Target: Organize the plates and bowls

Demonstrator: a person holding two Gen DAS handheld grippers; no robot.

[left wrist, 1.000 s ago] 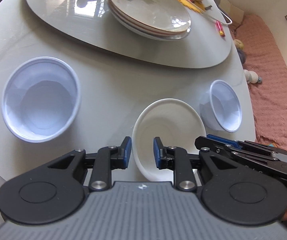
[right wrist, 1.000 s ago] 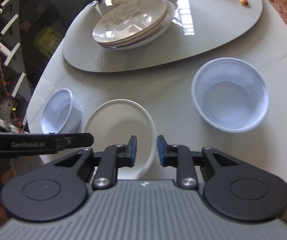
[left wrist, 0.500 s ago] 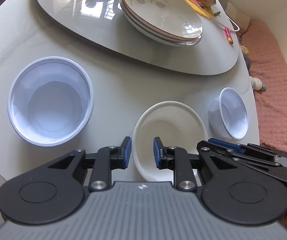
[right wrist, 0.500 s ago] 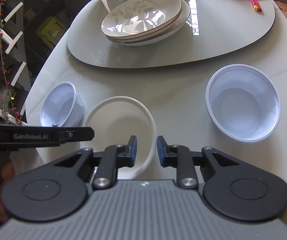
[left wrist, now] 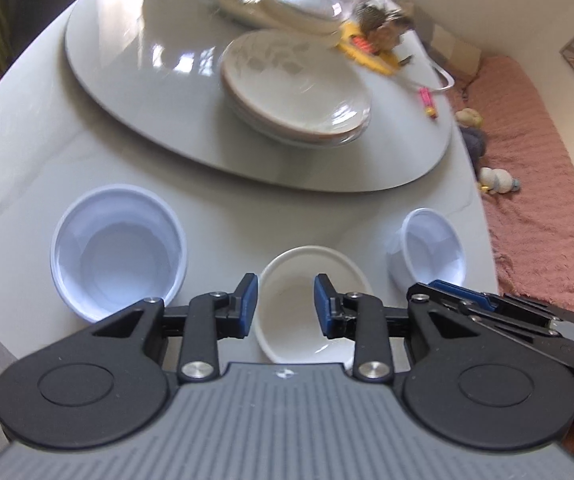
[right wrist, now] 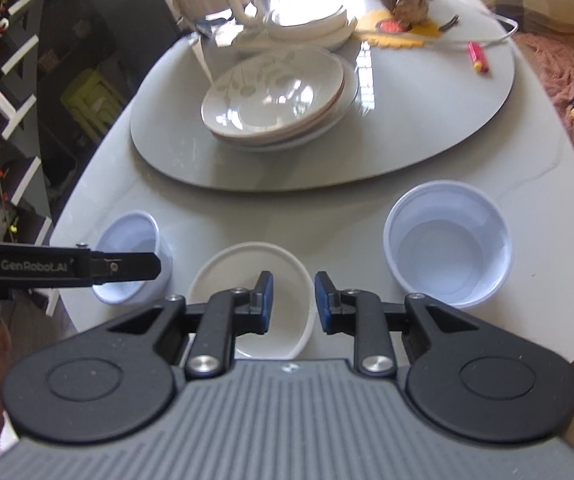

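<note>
On the far turntable (right wrist: 447,128) the plates (right wrist: 275,100) already sit stacked. Near the table (left wrist: 27,152) edge, the large bowl (left wrist: 119,248), white dish (left wrist: 311,304) and small bowl (left wrist: 431,256) lie apart, unsorted. The left gripper (left wrist: 285,302), just widened, and right gripper (right wrist: 291,300) hang apart, empty.

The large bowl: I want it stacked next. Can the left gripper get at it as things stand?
Probably yes: the large bowl sits alone beside the white dish, and the left gripper is empty, fingers apart.
</note>
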